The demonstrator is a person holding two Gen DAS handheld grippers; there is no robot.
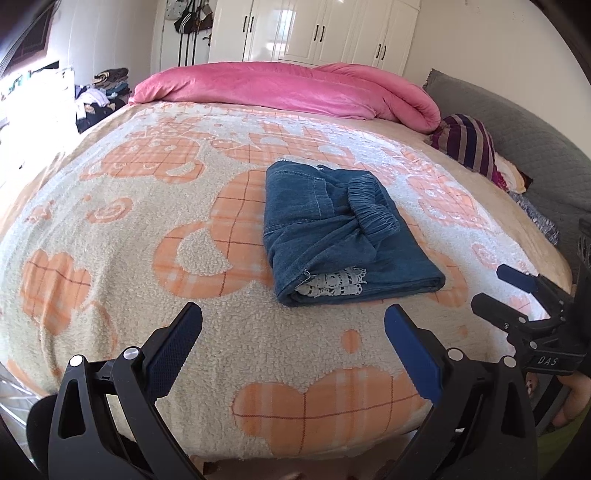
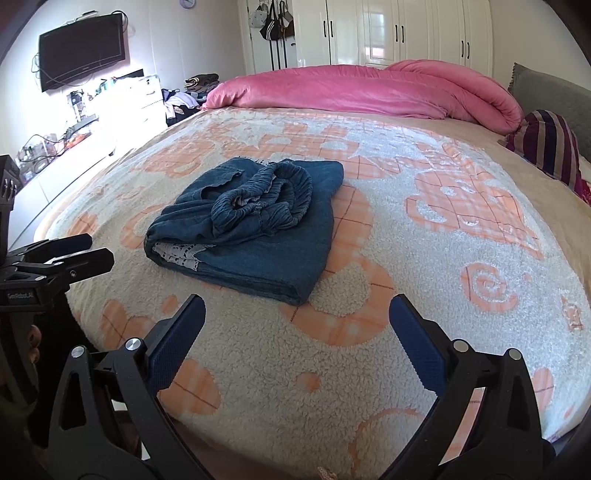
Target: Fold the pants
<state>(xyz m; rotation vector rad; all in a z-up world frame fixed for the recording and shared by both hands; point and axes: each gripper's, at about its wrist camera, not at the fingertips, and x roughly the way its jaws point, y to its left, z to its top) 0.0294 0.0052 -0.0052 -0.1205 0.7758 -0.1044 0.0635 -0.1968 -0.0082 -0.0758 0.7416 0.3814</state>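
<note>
The blue denim pants (image 1: 340, 236) lie folded into a compact rectangle on the bed's blanket (image 1: 147, 221), elastic waistband on top and white lace trim showing at the near edge. They also show in the right wrist view (image 2: 255, 229). My left gripper (image 1: 293, 314) is open and empty, held back from the near edge of the pants. My right gripper (image 2: 297, 304) is open and empty, also short of the pants. The right gripper shows at the right edge of the left wrist view (image 1: 495, 288), the left gripper at the left edge of the right wrist view (image 2: 96, 247).
A rolled pink duvet (image 1: 295, 88) lies across the far side of the bed. A striped cushion (image 1: 465, 144) and a grey headboard (image 1: 524, 125) are at the right. A wall TV (image 2: 81, 48), a cluttered shelf and white wardrobes (image 2: 406, 29) stand beyond the bed.
</note>
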